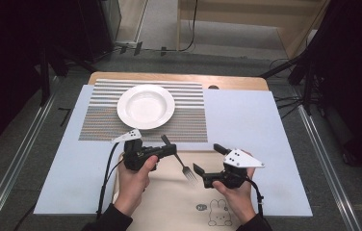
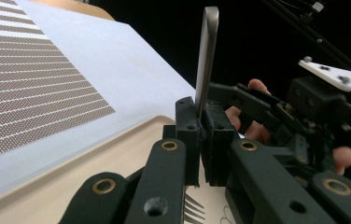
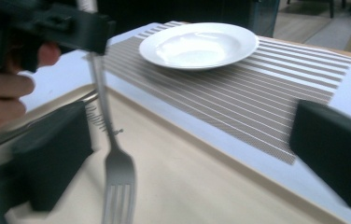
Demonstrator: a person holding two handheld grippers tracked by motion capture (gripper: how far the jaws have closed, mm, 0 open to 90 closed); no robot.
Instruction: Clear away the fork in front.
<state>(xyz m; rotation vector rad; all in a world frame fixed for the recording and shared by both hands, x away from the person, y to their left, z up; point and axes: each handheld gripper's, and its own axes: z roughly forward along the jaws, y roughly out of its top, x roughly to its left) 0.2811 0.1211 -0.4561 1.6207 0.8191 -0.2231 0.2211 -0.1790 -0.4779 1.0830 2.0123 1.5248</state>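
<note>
High view: the left gripper (image 1: 169, 148) clamps the fork (image 1: 181, 164) by its handle, tines slanting away from the plate (image 1: 146, 106) toward the wide-open right gripper (image 1: 209, 159).

Left gripper view: the fork's handle (image 2: 207, 56) stands upright between closed jaws.

Right gripper view: the fork (image 3: 113, 172) hangs just inside the left jaw, unpinched.

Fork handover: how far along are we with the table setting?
Done: the white plate sits on the striped placemat. In hand: the left gripper is shut on the fork, clamping its handle with the tines hanging over the beige tray; the right gripper stands open beside it, holding nothing. Left: the fork is not yet laid down, probably next to the plate.
</note>
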